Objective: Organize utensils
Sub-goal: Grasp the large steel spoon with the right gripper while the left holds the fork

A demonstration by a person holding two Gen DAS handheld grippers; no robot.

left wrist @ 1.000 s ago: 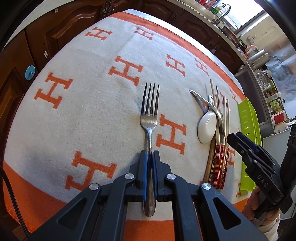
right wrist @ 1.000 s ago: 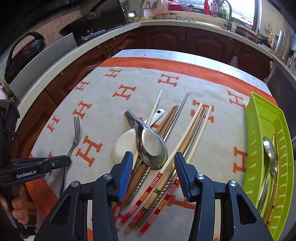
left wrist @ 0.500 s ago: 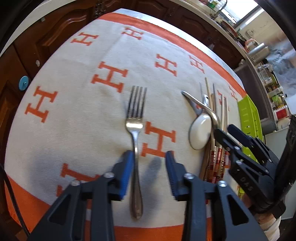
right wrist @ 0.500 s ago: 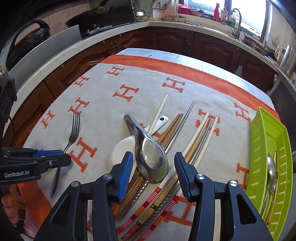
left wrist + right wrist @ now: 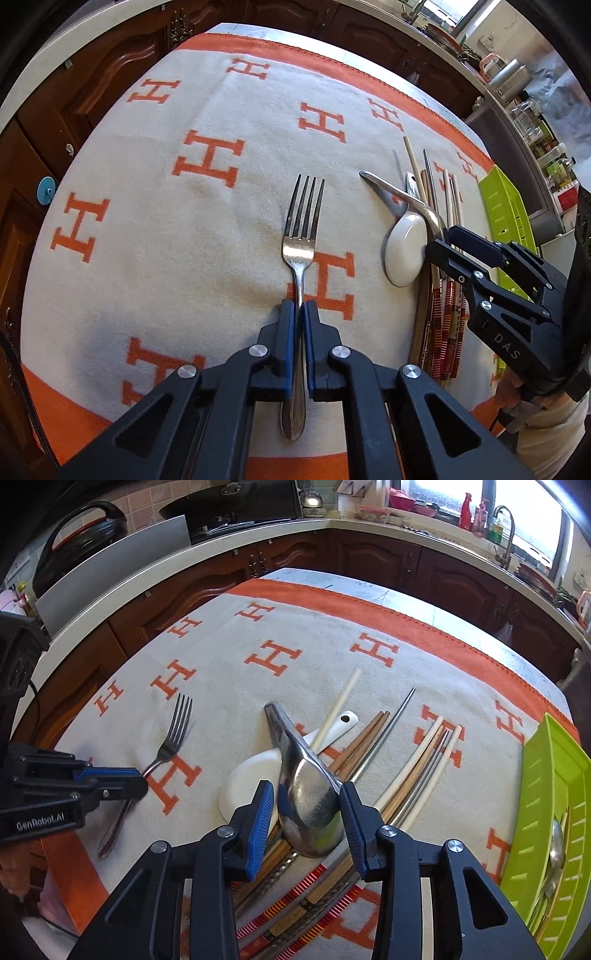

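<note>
A silver fork (image 5: 301,229) lies on the orange-and-cream H-pattern cloth (image 5: 184,221), tines pointing away. My left gripper (image 5: 299,306) is shut on its handle; the right wrist view shows that gripper (image 5: 136,779) and the fork (image 5: 173,734) at the left. A metal spoon (image 5: 308,797) rests on top of a white ceramic spoon (image 5: 247,779) and a heap of chopsticks (image 5: 406,771). My right gripper (image 5: 306,786) straddles the metal spoon's bowl. Its jaws are closing, with a thin gap left at the left pad (image 5: 264,805).
A lime green slotted tray (image 5: 550,786) stands at the cloth's right edge with a spoon (image 5: 556,845) and other utensils inside. Dark wood cabinets and a counter with a sink, a pan and bottles ring the table. A person's hand (image 5: 517,391) holds the right gripper.
My left gripper opened beside the fork handle half a second ago and is shut on it again. The right gripper came lower over the metal spoon and its jaws narrowed.
</note>
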